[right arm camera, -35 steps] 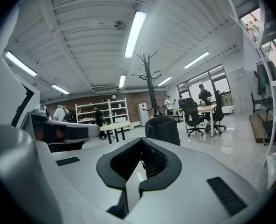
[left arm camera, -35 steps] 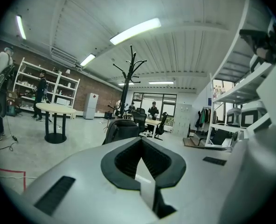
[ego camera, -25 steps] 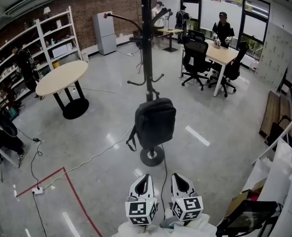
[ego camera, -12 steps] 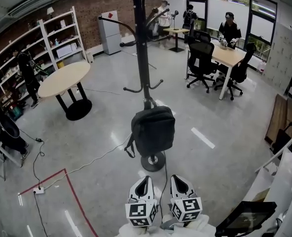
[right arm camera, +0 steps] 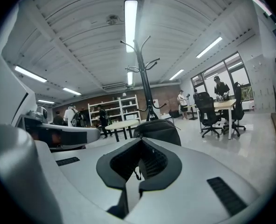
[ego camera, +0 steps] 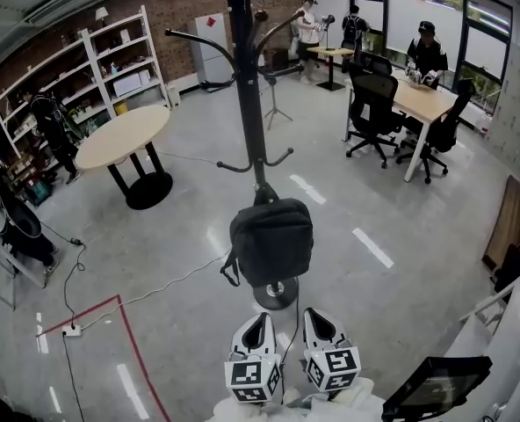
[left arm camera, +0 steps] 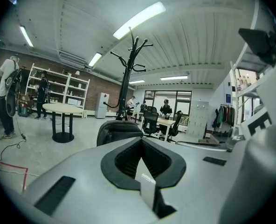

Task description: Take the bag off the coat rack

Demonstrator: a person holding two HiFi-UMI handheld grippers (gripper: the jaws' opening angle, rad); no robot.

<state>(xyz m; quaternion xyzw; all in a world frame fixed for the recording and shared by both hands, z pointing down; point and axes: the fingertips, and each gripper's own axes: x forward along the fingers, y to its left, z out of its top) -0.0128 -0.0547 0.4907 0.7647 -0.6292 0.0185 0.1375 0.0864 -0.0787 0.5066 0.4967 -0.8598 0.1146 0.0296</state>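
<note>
Shelving unit [ego camera: 111,55] stood along far-left edge of floor, w/ round table [ego camera: 122,135] in front of it. Red tape line [ego camera: 133,345] ran to near-left edge of floor. Coat rack [ego camera: 247,86] stood mid-floor. Bag [ego camera: 271,240], black, hung on a low hook against rack's pole, just above the base, not yet taken off. Left gripper [ego camera: 259,317] was at near edge, close to the bag but apart from it; jaws together, nothing btwn them. Right gripper [ego camera: 316,316] was just beside it, jaws likewise closed and empty. Desk [ego camera: 425,103] w/ office chairs [ego camera: 372,104] stood at far-right corner.
</note>
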